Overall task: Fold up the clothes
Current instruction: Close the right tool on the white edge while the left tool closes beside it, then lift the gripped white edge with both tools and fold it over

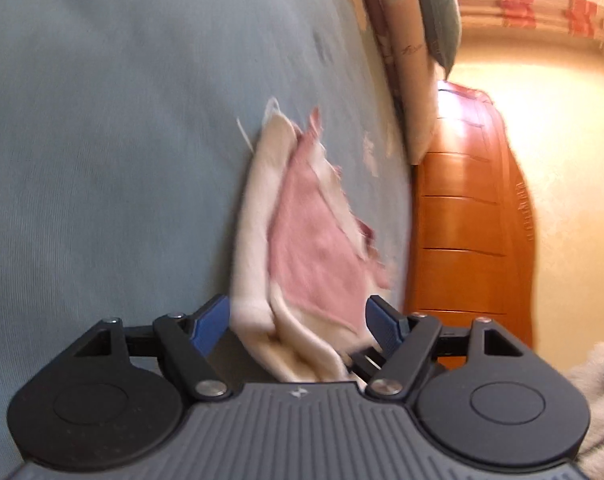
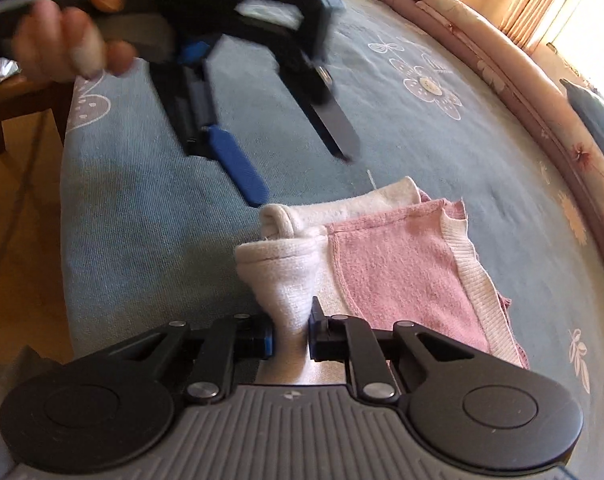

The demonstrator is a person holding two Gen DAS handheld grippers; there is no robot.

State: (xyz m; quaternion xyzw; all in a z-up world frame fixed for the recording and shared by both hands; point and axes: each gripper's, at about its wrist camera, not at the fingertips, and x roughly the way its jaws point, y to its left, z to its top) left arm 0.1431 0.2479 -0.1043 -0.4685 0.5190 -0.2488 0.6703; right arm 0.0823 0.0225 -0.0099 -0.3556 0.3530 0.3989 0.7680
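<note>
A small pink-and-cream knitted garment [image 2: 386, 264] lies partly folded on a grey-blue bedspread [image 2: 150, 248] stitched with white flower outlines. Its pink panel faces up, edged with a cream ribbed band, and a cream sleeve [image 2: 286, 276] is doubled over along the near left side. The right gripper [image 2: 291, 338] points steeply down at the near edge of the garment, and its jaws are clamped on a bunched fold of that cream sleeve, the fabric pinched into a narrow waist between the blue pads. The left gripper [image 2: 302, 178], seen from the right wrist camera, hangs above the bedspread just beyond the far left corner of the garment, gripped by the person's left hand [image 2: 68, 36]; its jaws stand well apart, one blue-padded finger [image 2: 238, 170] close to the cream cuff and the other dark finger off to the right, with nothing between them. In the left wrist view the picture is smeared by motion, so it is hard to tell whether the left gripper [image 1: 298, 326] touches the cloth; the garment [image 1: 302, 240] shows between and ahead of its spread fingers, which do not press on it. At the far edge of the bed are rolled floral bedding [image 2: 494, 64] and a pillow [image 1: 438, 12]. Beyond stand a wooden door [image 1: 462, 220], a cream wall and a striped curtain [image 1: 530, 8] lit by a bright window.
</note>
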